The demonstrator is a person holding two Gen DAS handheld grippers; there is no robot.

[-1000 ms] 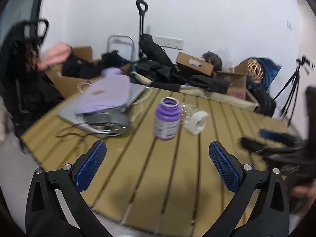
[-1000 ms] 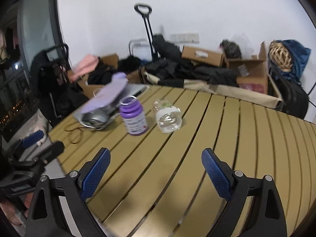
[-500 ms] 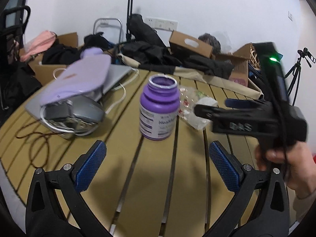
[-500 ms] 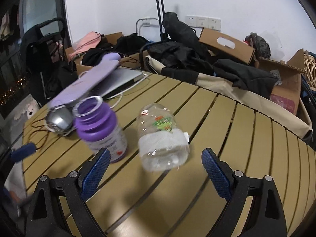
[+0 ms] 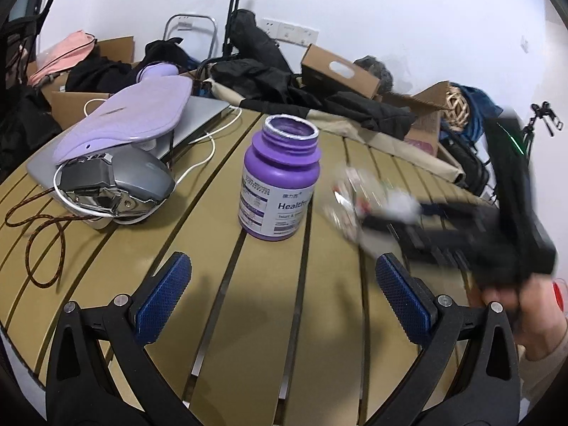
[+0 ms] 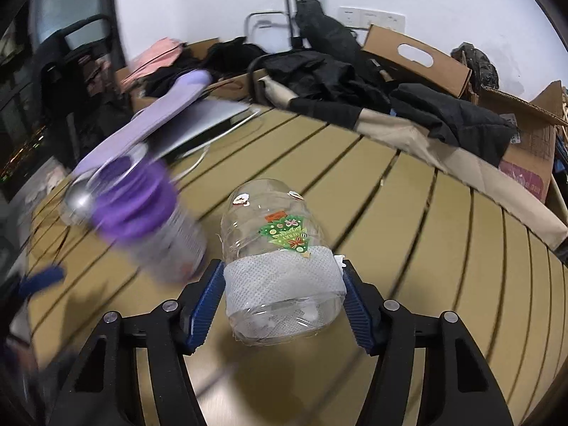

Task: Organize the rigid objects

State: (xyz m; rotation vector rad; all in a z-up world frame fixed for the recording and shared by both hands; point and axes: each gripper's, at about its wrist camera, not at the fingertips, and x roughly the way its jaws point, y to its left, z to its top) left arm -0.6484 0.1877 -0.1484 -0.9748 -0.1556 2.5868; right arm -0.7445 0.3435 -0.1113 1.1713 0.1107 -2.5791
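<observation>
I'm closing my right gripper (image 6: 284, 298) on the clear jar (image 6: 280, 255). Half a sec ago those fingers were spread wide w/ the jar lying well ahead of them; now both blue pads (image 6: 207, 301) are pressing on the jar's sides at its white mesh band, so the grab looks made. I'm judging the next bit is lifting it and putting it where it belongs, prob. upright near the purple bottle (image 5: 280, 181).

My left gripper (image 5: 284, 298) is hanging wide open w/ nothing in it. It's been coming in closer over the last sec, and the purple bottle is now filling the middle of its view, standing upright on the slatted table (image 5: 248, 337), a bit beyond the fingertips and apart from them. So the left side is lining up on the bottle but hasn't touched it.

Jar: see-through plastic, lying on its side, base toward me and mouth pointing to the far side, Xmas-tree sticker plus small stickers on the wall. Thin-walled by the look, so I'm guessing it'll flex if squeezed hard. In the left view it's just a blur right of the bottle.

Bottle: purple, no cap, white label, sitting left of the jar and near it. On the far left a grey mouse (image 5: 117, 184) and a lilac pad (image 5: 135, 113) are sitting on a laptop.
</observation>
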